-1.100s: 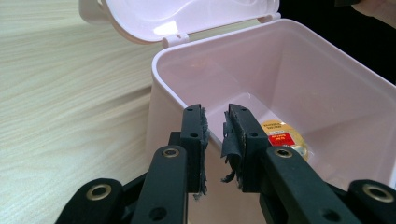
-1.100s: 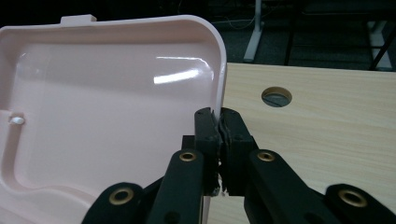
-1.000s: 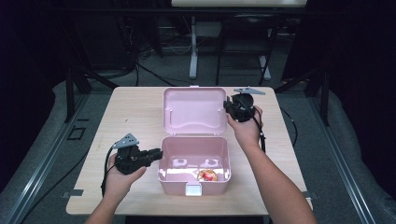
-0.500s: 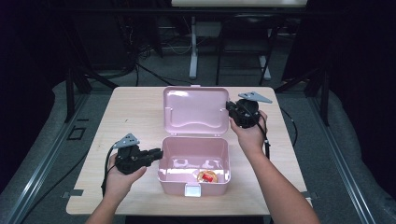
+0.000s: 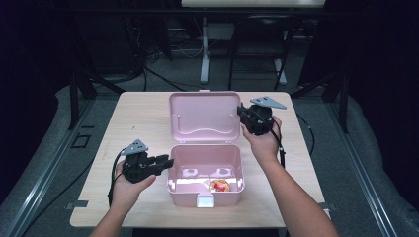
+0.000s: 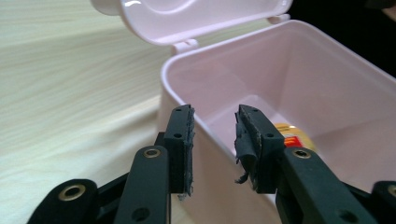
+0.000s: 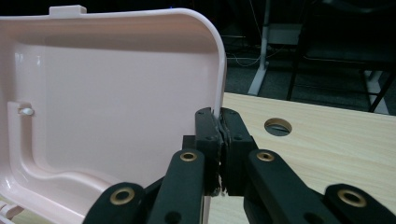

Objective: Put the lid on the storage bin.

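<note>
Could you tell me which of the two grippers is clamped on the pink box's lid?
The right gripper, pinching the lid edge; the left gripper's jaws stand apart.

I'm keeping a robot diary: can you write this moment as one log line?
right gripper: shut on lid edge | left gripper: open, astride box wall | lid: open

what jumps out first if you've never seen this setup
A pink box stands open mid-table, its lid raised toward the far edge. The right gripper pinches the lid's side edge, while the left gripper straddles the box's near wall, jaws apart. A small yellow and red item lies inside.
</note>
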Action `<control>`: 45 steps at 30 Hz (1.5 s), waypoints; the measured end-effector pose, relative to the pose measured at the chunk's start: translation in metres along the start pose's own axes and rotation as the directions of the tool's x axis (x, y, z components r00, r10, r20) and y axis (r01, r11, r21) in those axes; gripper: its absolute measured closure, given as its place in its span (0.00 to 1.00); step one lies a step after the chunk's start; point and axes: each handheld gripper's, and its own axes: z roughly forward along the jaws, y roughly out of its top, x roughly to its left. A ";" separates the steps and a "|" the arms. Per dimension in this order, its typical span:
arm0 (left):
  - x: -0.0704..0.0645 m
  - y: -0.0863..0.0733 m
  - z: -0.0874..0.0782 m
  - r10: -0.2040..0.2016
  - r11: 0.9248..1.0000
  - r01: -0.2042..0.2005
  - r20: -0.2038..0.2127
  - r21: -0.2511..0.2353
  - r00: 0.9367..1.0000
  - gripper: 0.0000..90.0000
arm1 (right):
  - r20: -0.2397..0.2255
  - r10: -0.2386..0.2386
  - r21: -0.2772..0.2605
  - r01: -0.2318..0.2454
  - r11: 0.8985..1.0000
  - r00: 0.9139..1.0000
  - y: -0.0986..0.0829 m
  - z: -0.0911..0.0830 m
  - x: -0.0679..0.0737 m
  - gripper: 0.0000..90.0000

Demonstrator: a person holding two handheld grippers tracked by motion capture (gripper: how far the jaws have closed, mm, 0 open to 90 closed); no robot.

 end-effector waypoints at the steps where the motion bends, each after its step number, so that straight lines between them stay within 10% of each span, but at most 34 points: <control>1: 0.002 0.001 0.000 -0.005 1.000 0.005 -0.011 -0.001 1.000 0.72 | 0.001 -0.001 0.000 0.001 1.000 1.000 0.000 0.000 0.000 0.97; 19: 0.017 0.047 0.008 -0.012 0.996 0.007 -0.059 -0.088 0.998 0.76 | -0.009 0.009 -0.010 -0.009 1.000 1.000 -0.002 0.000 0.000 0.97; 45: 0.030 0.088 0.033 -0.008 0.990 -0.021 -0.203 -0.137 0.979 0.82 | -0.019 0.015 -0.004 -0.015 1.000 1.000 -0.001 -0.001 0.000 0.97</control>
